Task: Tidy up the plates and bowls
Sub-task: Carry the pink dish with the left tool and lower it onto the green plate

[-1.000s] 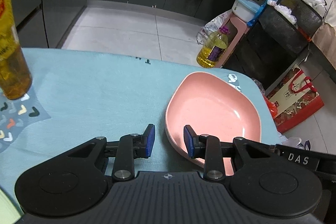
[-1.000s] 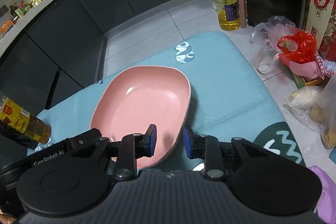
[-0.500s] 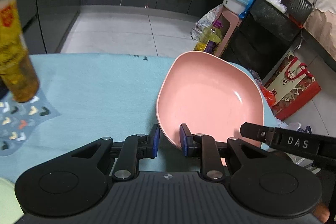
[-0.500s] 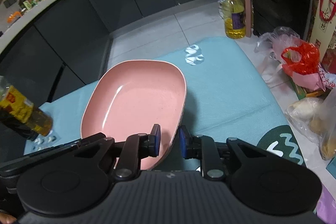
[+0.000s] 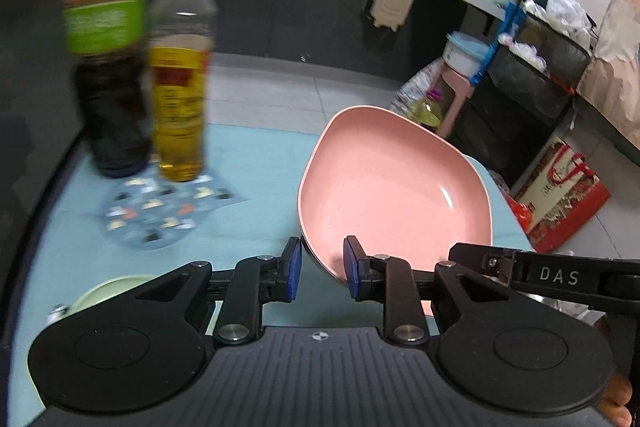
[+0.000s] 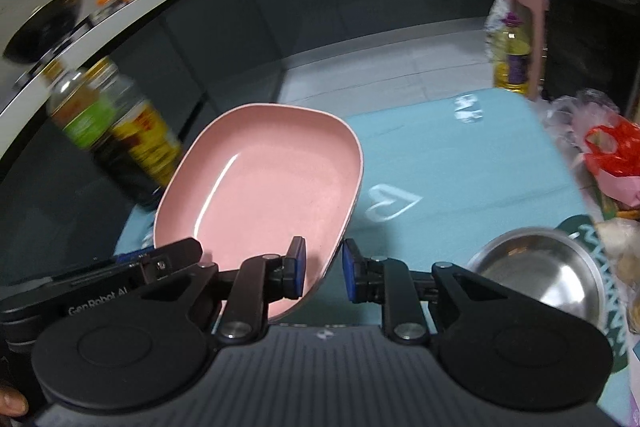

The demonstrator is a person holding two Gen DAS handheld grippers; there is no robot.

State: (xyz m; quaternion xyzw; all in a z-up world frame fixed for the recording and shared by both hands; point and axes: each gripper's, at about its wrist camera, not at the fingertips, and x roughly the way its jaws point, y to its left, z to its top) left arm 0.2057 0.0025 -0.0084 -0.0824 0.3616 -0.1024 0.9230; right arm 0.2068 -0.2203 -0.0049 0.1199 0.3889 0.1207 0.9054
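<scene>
I am gripping the pink plate (image 5: pixel 394 187) by its near rim with both the left gripper (image 5: pixel 320 263) and right gripper (image 6: pixel 323 269), keeping it level above the blue tablecloth (image 6: pixel 460 163) for stacking.

One pink plate (image 5: pixel 394 187); one steel bowl (image 6: pixel 540 267); two bottles (image 5: pixel 180 67) — one green dish (image 5: pixel 106 293).

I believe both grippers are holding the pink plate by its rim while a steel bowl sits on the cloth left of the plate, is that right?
Not quite: in the right wrist view the steel bowl sits right of the pink plate, not left. Both the left gripper and the right gripper do hold its rim.
</scene>
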